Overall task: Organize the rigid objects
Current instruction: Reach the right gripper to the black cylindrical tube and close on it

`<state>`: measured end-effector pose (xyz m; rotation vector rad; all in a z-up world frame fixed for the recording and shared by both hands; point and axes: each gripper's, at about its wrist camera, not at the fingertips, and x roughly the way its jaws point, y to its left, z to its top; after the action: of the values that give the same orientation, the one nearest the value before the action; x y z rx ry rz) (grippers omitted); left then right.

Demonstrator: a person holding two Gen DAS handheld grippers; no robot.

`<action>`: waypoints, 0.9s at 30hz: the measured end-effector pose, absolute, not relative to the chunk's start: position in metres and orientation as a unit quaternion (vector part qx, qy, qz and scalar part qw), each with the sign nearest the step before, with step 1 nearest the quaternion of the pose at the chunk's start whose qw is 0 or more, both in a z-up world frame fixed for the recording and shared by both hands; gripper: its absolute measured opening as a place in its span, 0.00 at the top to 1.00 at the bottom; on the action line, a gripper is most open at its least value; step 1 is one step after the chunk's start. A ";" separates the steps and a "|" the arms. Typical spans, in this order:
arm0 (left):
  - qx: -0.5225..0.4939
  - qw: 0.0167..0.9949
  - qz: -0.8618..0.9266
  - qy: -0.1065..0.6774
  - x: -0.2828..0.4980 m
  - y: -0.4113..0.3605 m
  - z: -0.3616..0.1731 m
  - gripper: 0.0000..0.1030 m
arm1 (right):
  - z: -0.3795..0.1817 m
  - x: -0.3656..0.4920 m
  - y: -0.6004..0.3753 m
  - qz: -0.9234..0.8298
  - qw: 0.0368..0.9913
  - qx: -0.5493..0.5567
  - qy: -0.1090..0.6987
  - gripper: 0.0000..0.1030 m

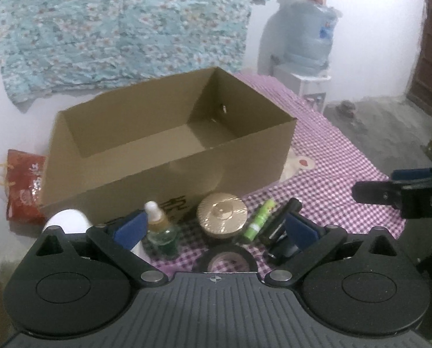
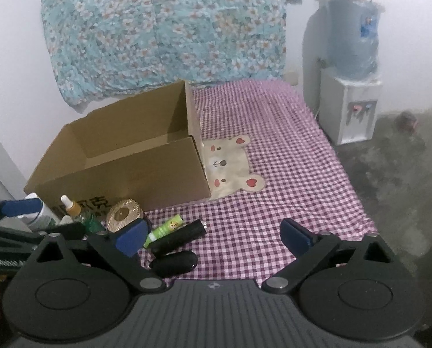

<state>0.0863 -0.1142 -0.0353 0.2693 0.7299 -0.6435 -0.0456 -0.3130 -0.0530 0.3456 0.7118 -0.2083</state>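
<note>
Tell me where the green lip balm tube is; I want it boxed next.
In both wrist views the green lip balm tube lies on the checked cloth before the cardboard box, between the gold round lid and the black cylinder.

Wall, far: floral cloth (image 2: 169,29) hanging.
Far right: water dispenser (image 2: 350,58).
Left, by table: red bag (image 1: 24,185).
Floor: grey, bare.
</note>
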 end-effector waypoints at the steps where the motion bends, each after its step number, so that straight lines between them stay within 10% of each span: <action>1: 0.130 0.873 -0.313 0.351 0.088 -0.117 -0.038 0.03 | -0.056 -0.042 -0.316 -0.097 0.915 0.177 0.349 0.08; 20: 0.210 0.790 -0.404 0.411 0.107 -0.193 -0.080 0.69 | -0.126 0.025 -0.356 -0.020 0.834 0.360 0.418 0.59; 27: 0.231 0.767 -0.401 0.445 0.117 -0.208 -0.096 0.75 | -0.145 0.038 -0.362 -0.014 0.807 0.393 0.440 0.67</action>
<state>0.1168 -0.2078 -0.0963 0.5010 0.9661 -0.8699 0.0380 -0.3618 -0.1448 0.8404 0.9422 -0.0299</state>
